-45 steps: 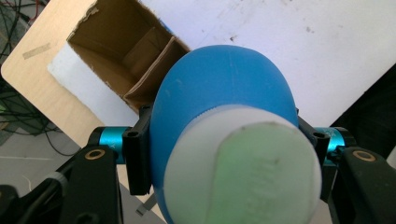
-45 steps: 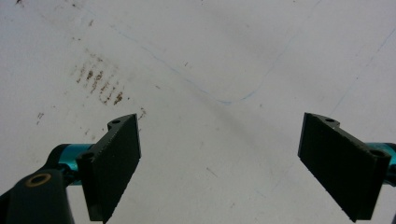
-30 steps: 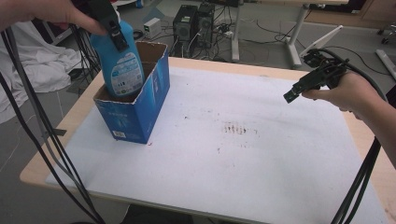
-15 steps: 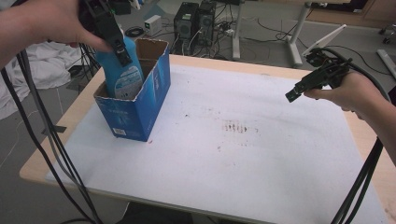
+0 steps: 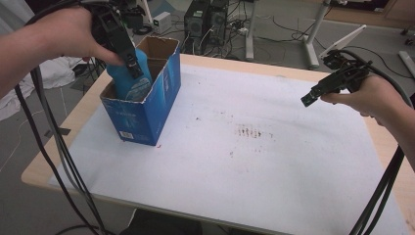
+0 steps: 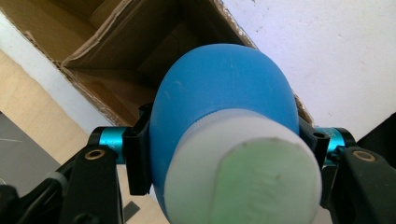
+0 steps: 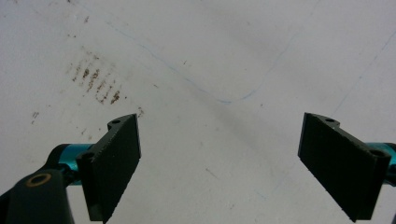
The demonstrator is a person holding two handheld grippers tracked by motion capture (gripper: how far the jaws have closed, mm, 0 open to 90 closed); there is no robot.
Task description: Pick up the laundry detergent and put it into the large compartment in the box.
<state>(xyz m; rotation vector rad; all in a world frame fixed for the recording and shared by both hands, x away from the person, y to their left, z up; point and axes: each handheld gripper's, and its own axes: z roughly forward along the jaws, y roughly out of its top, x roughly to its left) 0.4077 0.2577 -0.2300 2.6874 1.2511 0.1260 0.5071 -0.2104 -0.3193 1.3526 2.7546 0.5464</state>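
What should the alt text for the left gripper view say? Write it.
The left gripper clamps a blue bottle with a white cap, held above an open cardboard box on a white table.

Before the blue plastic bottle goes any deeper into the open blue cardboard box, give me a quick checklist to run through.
1. Left gripper shut on the blue plastic bottle, a jaw on each side: ok.
2. Bottle's white cap on: ok.
3. Bottle inside the mouth of the open blue cardboard box, lower part already past the rim: ok.
4. Box floor free under the bottle: cannot tell, the bottle hides it.
5. Box standing upright on the white table cover: ok.
6. Right gripper open, holding nothing, well apart from the box: ok.
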